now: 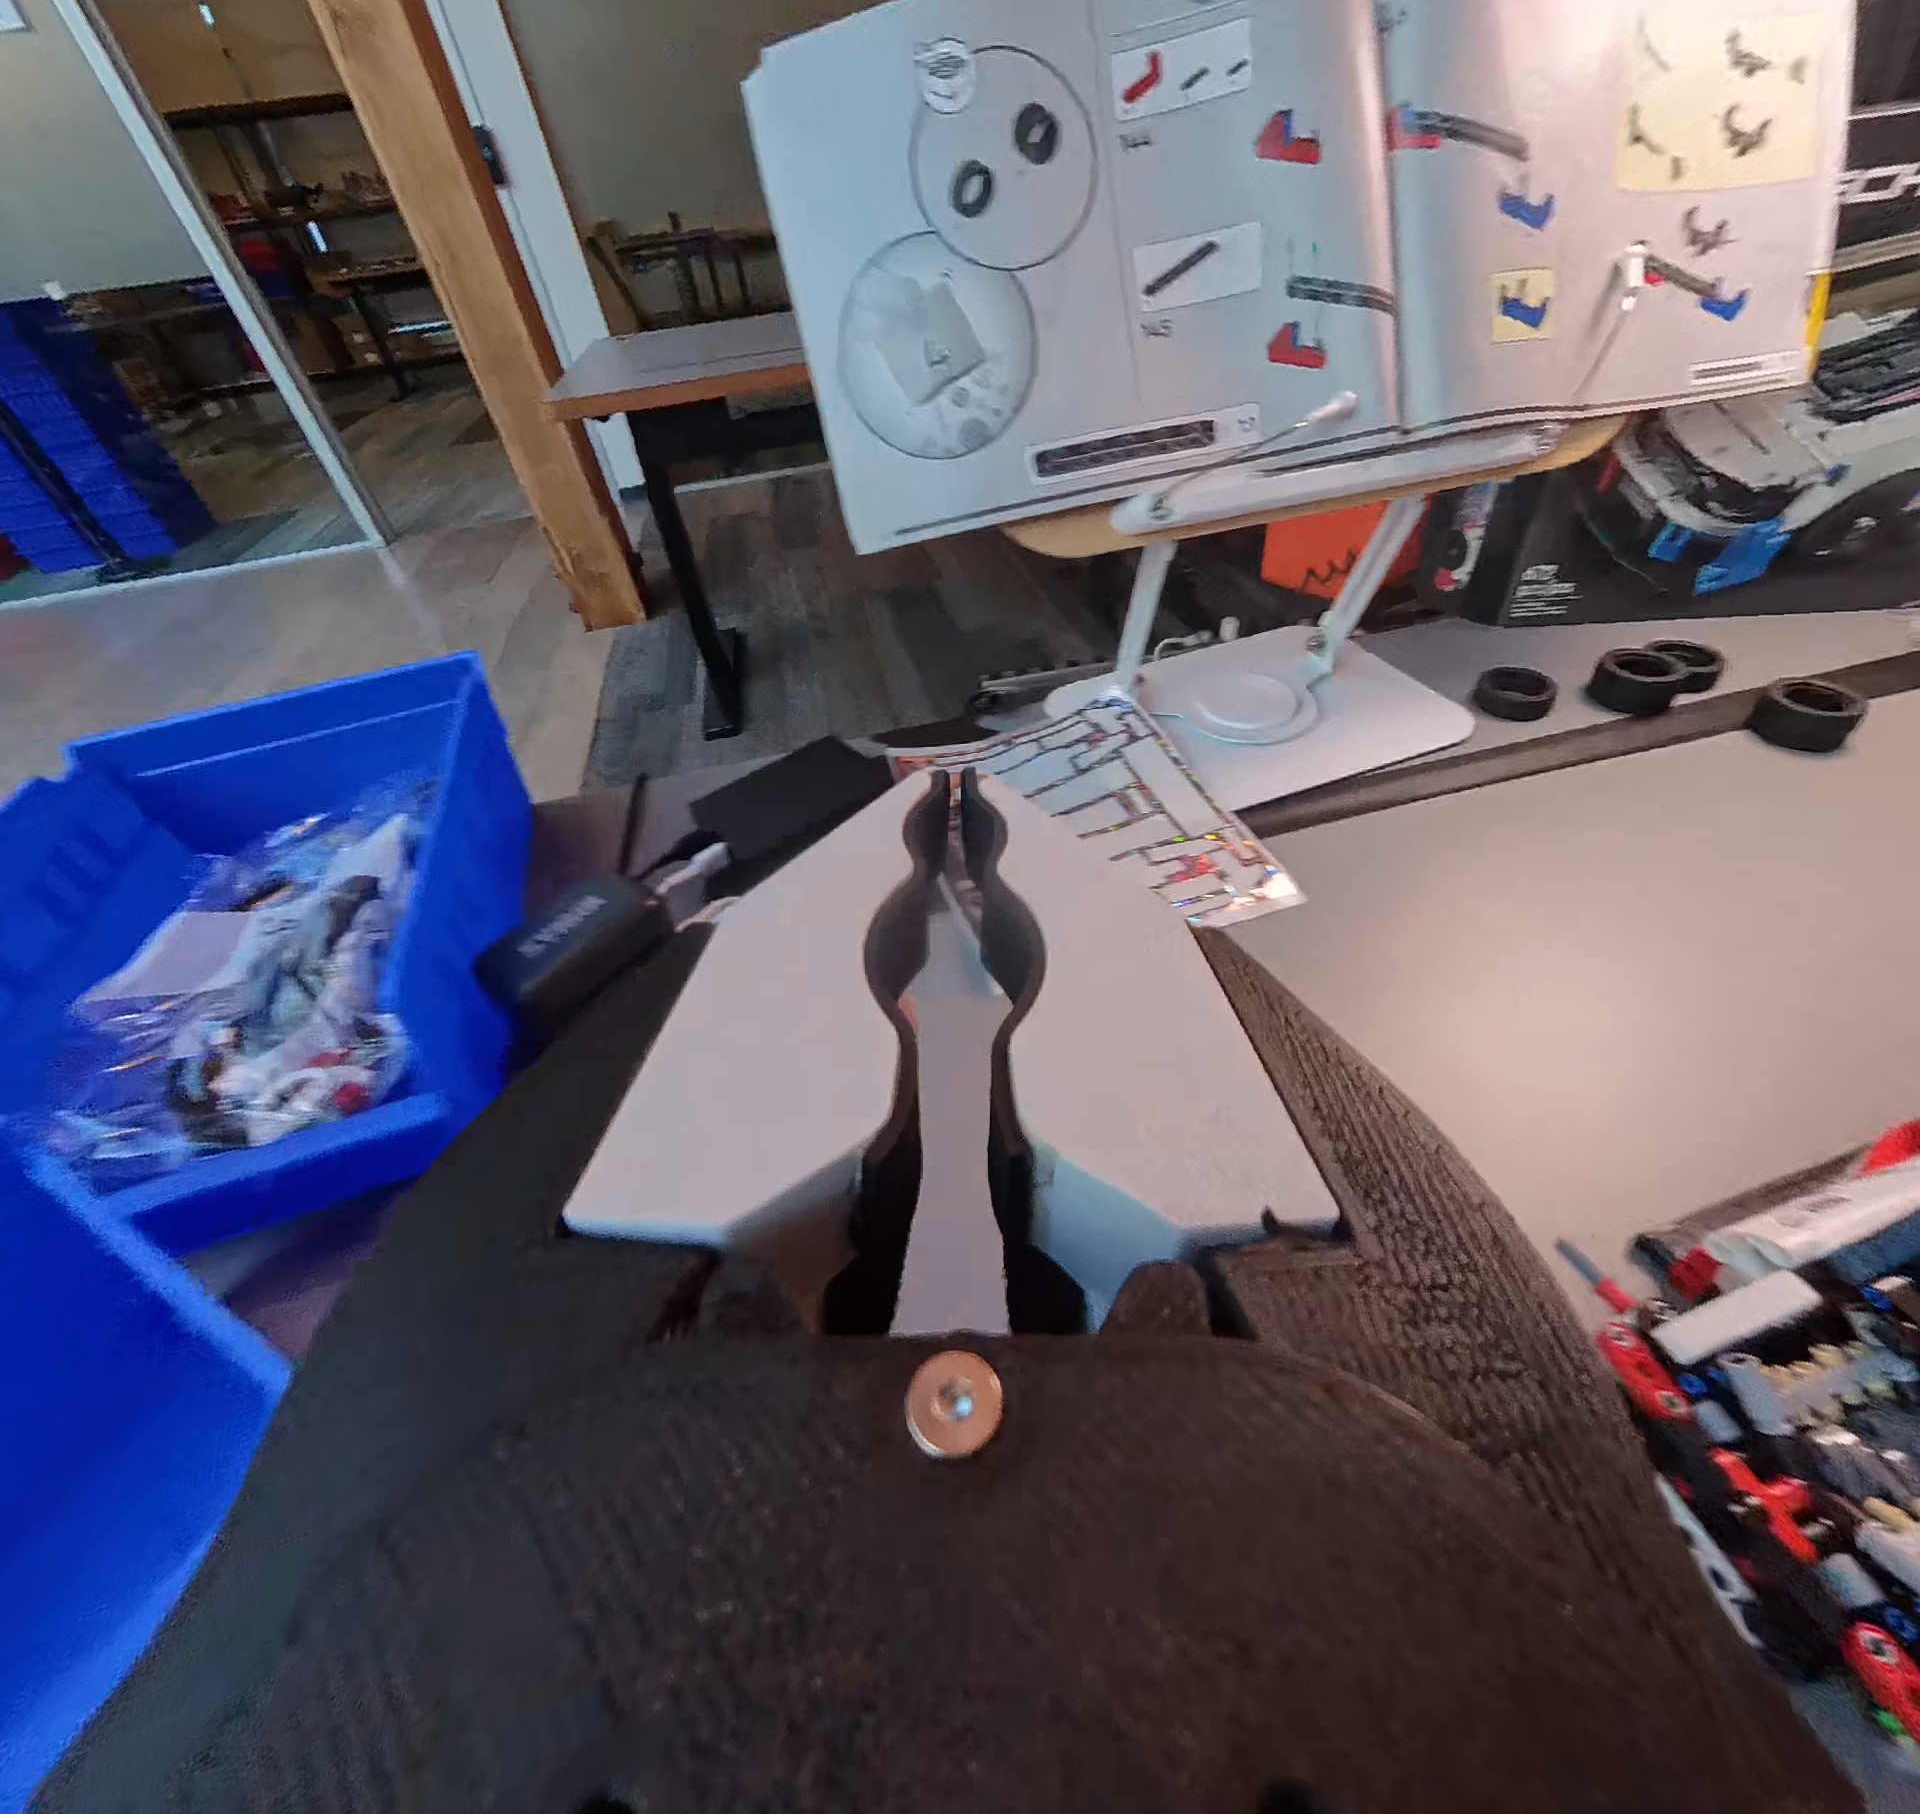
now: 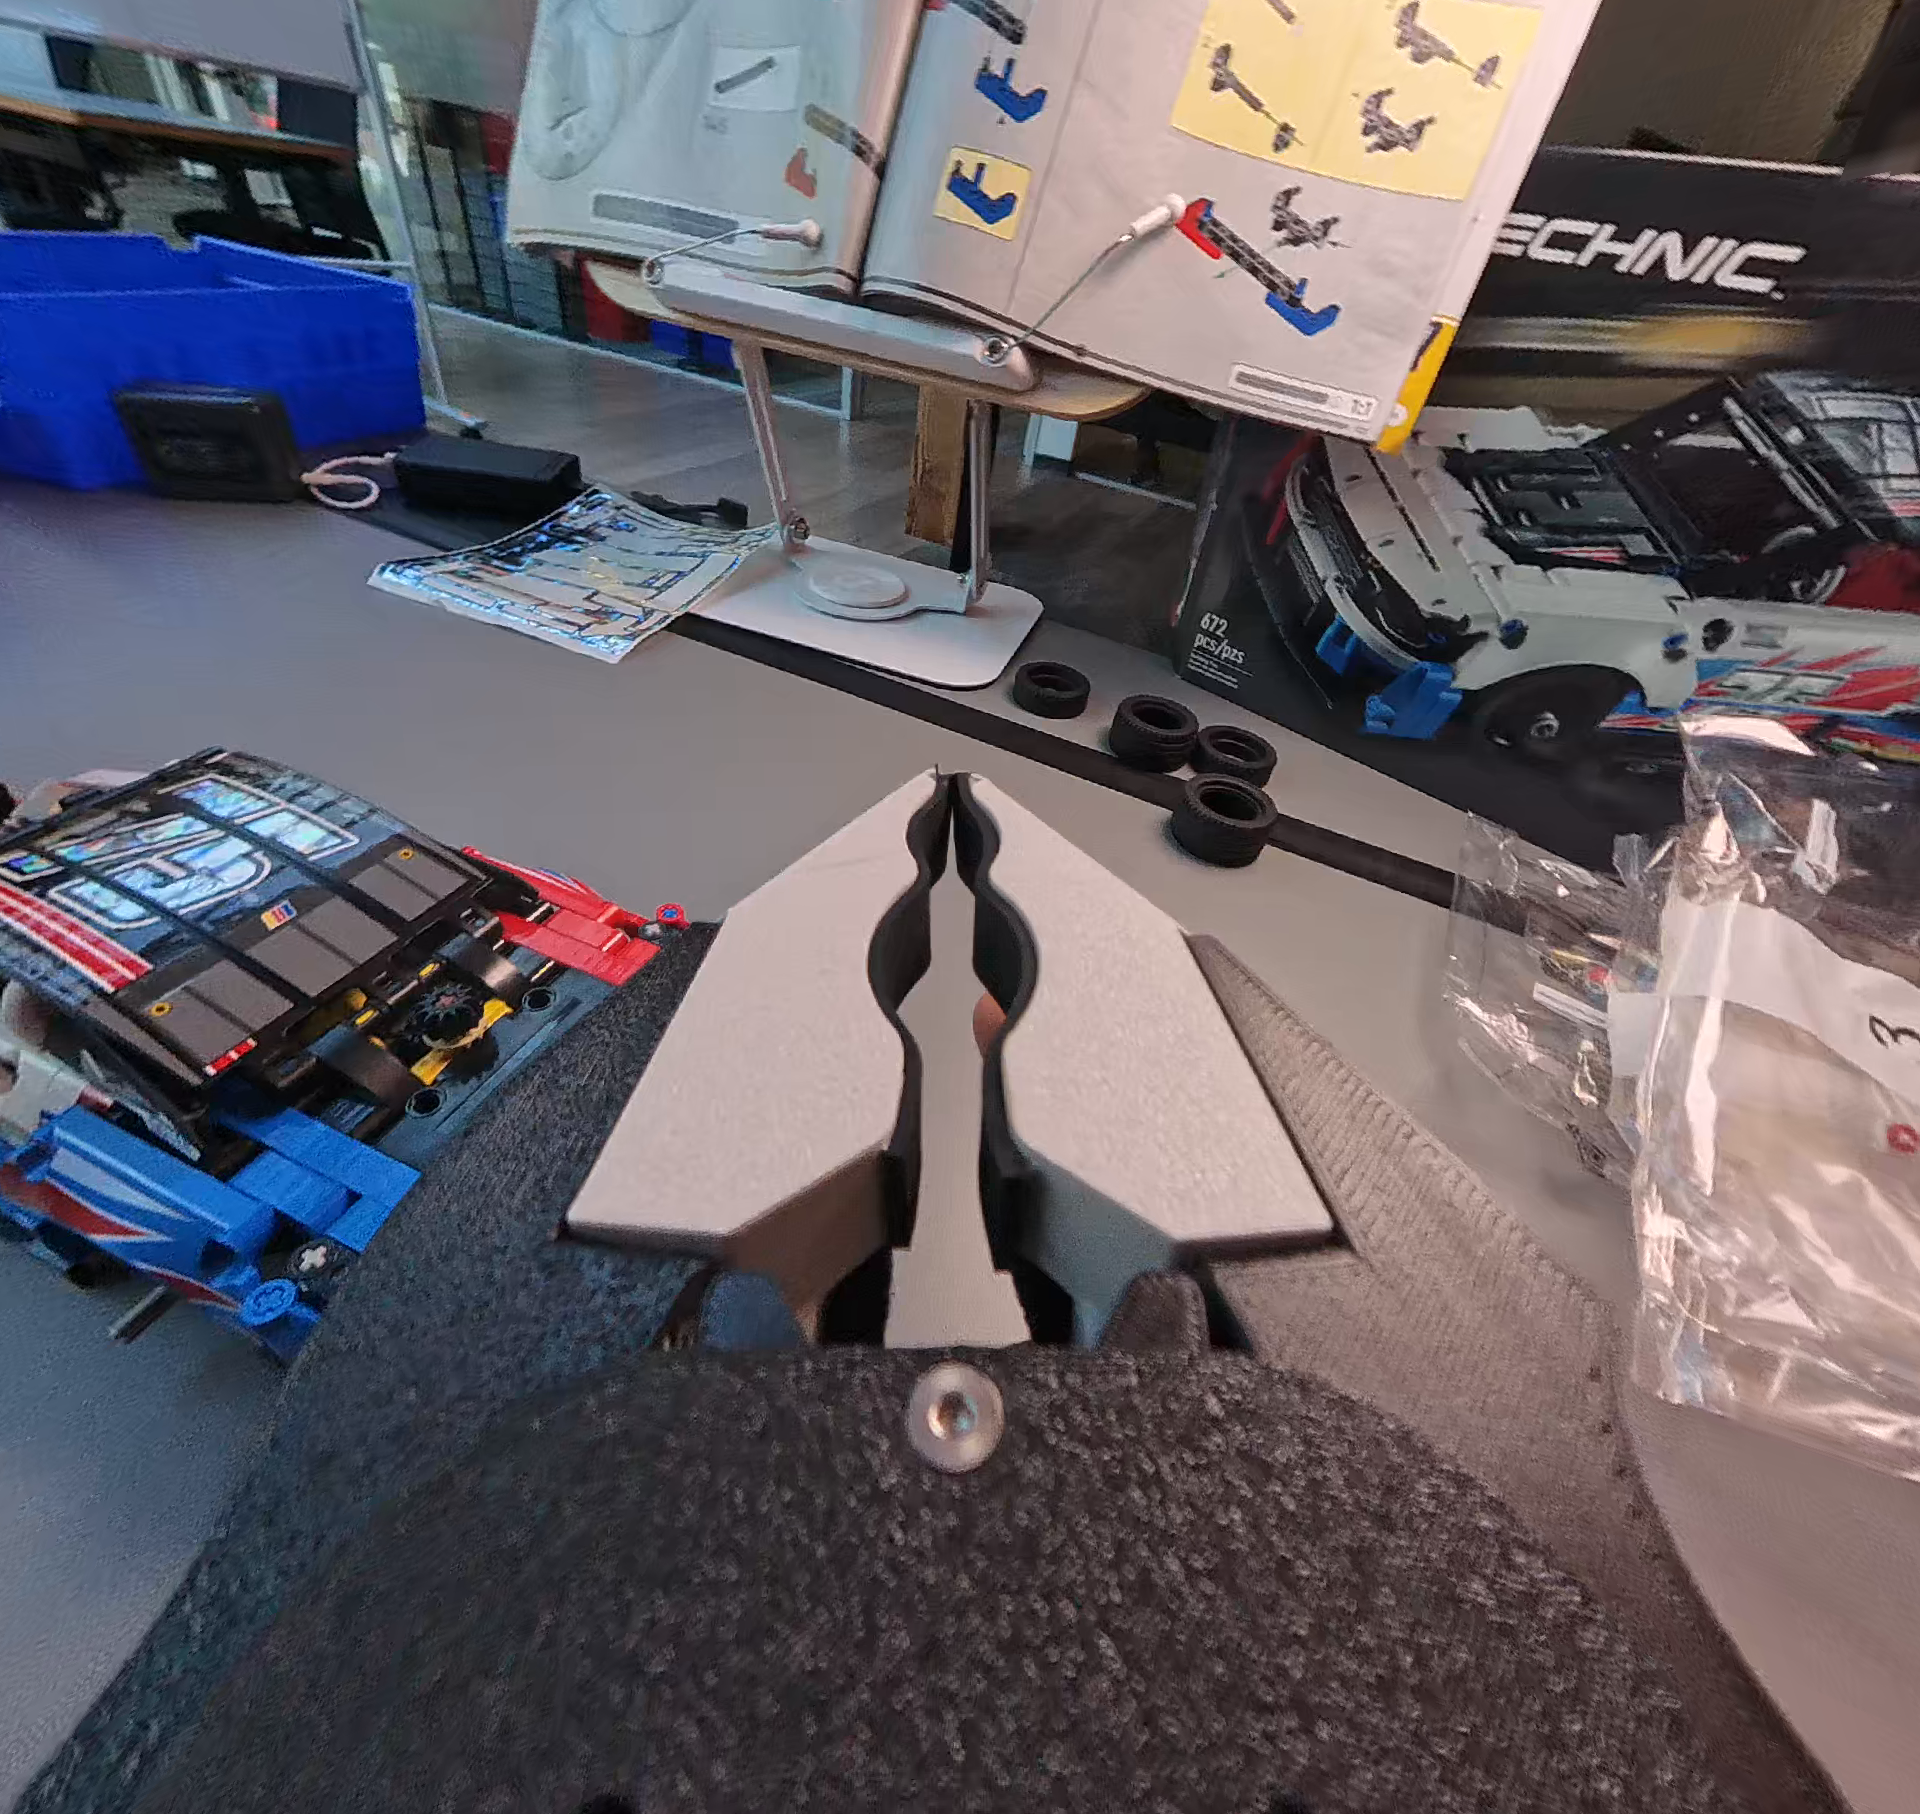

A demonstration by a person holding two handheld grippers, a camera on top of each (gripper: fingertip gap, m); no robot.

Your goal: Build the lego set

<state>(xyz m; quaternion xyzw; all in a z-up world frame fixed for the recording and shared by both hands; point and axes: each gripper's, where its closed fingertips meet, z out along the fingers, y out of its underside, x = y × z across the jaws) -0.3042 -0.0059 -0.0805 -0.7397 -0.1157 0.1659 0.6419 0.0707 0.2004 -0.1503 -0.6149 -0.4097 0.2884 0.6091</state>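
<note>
In the left wrist view the left gripper has its jaws nearly together on nothing, over the near end of the sticker sheet; the car lies low right, well apart. In the right wrist view the right gripper is pinched together, empty, above the table, with the car near left and the tyres far right.

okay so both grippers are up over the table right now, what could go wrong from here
The four loose black tyres sit near the table seam; a sweep by the right gripper could roll them away. The clear plastic bags beside it could snag. The left gripper hangs over the sticker sheet and might crease it.
</note>
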